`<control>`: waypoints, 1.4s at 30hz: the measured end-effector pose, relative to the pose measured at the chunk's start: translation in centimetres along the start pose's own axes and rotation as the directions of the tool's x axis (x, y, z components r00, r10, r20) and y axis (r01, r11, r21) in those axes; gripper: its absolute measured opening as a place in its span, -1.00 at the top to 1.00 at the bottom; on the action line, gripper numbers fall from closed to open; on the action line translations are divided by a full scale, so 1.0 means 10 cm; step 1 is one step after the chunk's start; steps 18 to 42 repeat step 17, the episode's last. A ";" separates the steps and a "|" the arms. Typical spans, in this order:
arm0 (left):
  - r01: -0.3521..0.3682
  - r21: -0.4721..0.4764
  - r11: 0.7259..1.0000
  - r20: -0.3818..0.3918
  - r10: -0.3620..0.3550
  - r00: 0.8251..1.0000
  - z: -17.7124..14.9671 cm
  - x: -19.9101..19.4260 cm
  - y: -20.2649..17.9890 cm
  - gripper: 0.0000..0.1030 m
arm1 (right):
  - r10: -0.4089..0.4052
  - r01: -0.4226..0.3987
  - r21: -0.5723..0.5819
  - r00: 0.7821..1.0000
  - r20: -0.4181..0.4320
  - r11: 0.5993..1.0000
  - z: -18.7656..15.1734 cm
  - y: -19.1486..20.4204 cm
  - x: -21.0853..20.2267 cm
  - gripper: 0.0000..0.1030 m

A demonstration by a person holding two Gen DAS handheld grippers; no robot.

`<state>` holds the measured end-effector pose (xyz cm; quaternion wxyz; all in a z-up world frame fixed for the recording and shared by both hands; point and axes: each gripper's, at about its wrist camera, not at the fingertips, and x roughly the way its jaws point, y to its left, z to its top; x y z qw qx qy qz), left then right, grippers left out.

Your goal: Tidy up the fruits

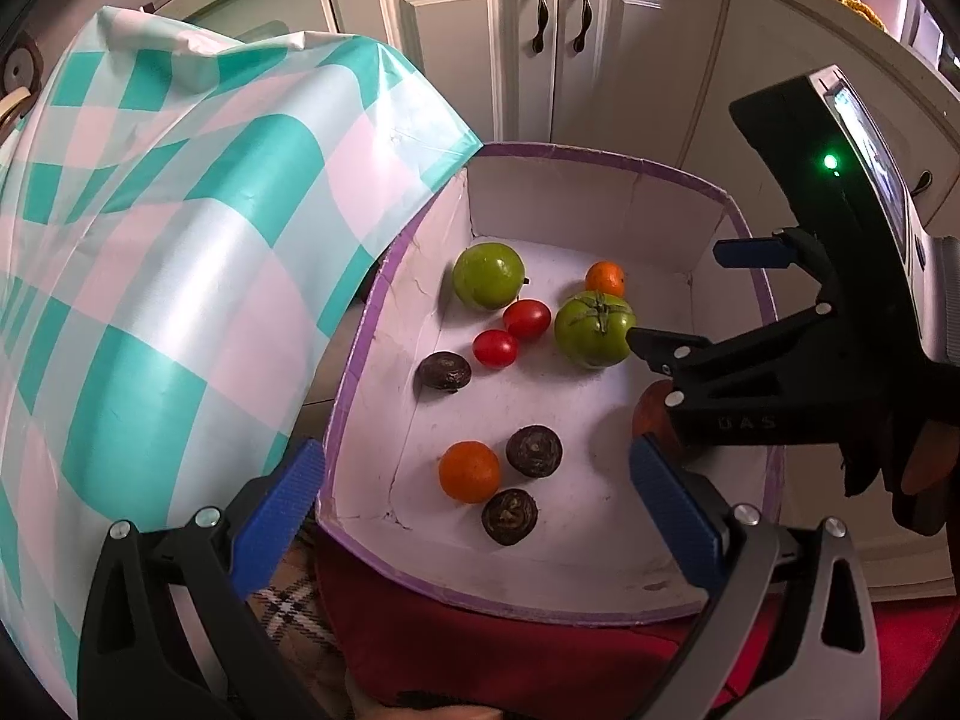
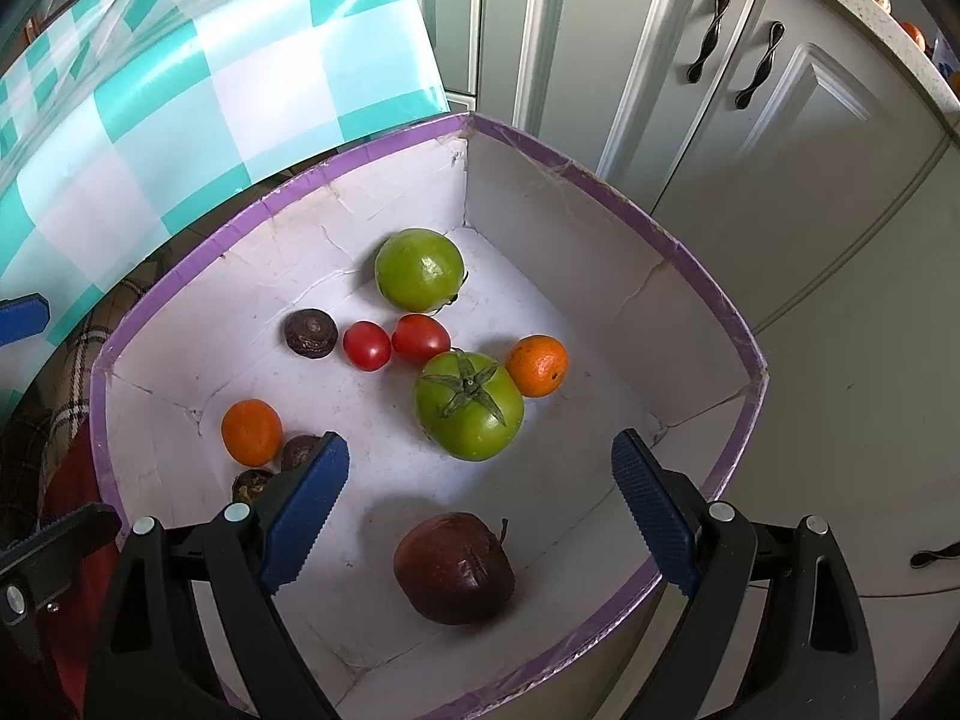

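Observation:
A white cardboard box with a purple rim point(image 1: 600, 151) point(image 2: 600, 180) holds the fruit. In it lie two green tomatoes point(image 2: 469, 405) point(image 2: 419, 269), two red cherry tomatoes point(image 2: 366, 345) point(image 2: 420, 336), two oranges point(image 2: 537, 365) point(image 2: 251, 431), three dark brown round fruits point(image 1: 534, 450) and a dark red apple point(image 2: 454, 570). My right gripper point(image 2: 480, 510) hangs open just above the apple, its pads apart from it. My left gripper point(image 1: 480, 510) is open over the box's near left corner and holds nothing. In the left wrist view the right gripper point(image 1: 708, 300) hides most of the apple.
A table under a teal, pink and white checked cloth point(image 1: 180, 240) overhangs the box on the left. White cabinet doors with dark handles point(image 1: 558, 12) stand behind it. The box rests on red fabric point(image 1: 480, 648), with plaid cloth point(image 1: 288, 606) beside it.

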<state>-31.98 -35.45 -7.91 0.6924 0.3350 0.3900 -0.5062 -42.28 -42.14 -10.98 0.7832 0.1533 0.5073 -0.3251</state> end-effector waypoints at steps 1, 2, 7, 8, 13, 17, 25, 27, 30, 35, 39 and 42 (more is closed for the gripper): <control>0.000 0.000 1.000 -0.001 0.000 1.000 0.00 0.01 0.00 -0.97 | 0.000 0.000 0.000 1.000 0.000 1.000 0.00 0.00 0.00 -0.68; -0.001 0.000 1.000 -0.002 0.001 1.000 0.00 0.01 0.00 -0.97 | -0.001 0.001 0.001 1.000 -0.001 1.000 0.00 0.00 0.00 -0.68; 0.009 -0.014 1.000 -0.008 -0.009 1.000 -0.02 0.04 0.02 -0.97 | -0.008 0.008 -0.001 1.000 -0.004 1.000 -0.01 0.01 0.01 -0.68; 0.005 -0.013 1.000 -0.007 -0.005 1.000 -0.02 0.04 0.02 -0.97 | -0.011 0.011 -0.004 1.000 -0.004 1.000 0.00 0.01 0.01 -0.68; 0.002 -0.009 1.000 0.012 -0.001 1.000 -0.01 -0.06 0.01 -0.97 | -0.027 0.027 -0.015 1.000 0.009 1.000 0.05 0.03 -0.08 -0.68; -0.004 -0.023 1.000 0.098 0.006 0.995 -0.01 -0.37 0.06 -0.97 | -0.059 0.062 -0.046 0.996 0.065 0.997 0.19 0.10 -0.32 -0.68; -0.004 -0.023 1.000 0.098 0.006 0.995 -0.01 -0.37 0.06 -0.97 | -0.059 0.062 -0.046 0.996 0.065 0.997 0.19 0.10 -0.32 -0.68; -0.004 -0.023 1.000 0.098 0.006 0.995 -0.01 -0.37 0.06 -0.97 | -0.059 0.062 -0.046 0.996 0.065 0.997 0.19 0.10 -0.32 -0.68; -0.004 -0.023 1.000 0.098 0.006 0.995 -0.01 -0.37 0.06 -0.97 | -0.059 0.062 -0.046 0.996 0.065 0.997 0.19 0.10 -0.32 -0.68; -0.004 -0.023 1.000 0.098 0.006 0.995 -0.01 -0.37 0.06 -0.97 | -0.059 0.062 -0.046 0.996 0.065 0.997 0.19 0.10 -0.32 -0.68; -0.004 -0.023 1.000 0.098 0.006 0.995 -0.01 -0.37 0.06 -0.97 | -0.059 0.062 -0.046 0.996 0.065 0.997 0.19 0.10 -0.32 -0.68; -0.004 -0.023 1.000 0.098 0.006 0.995 -0.01 -0.37 0.06 -0.97 | -0.059 0.062 -0.046 0.996 0.065 0.997 0.19 0.10 -0.32 -0.68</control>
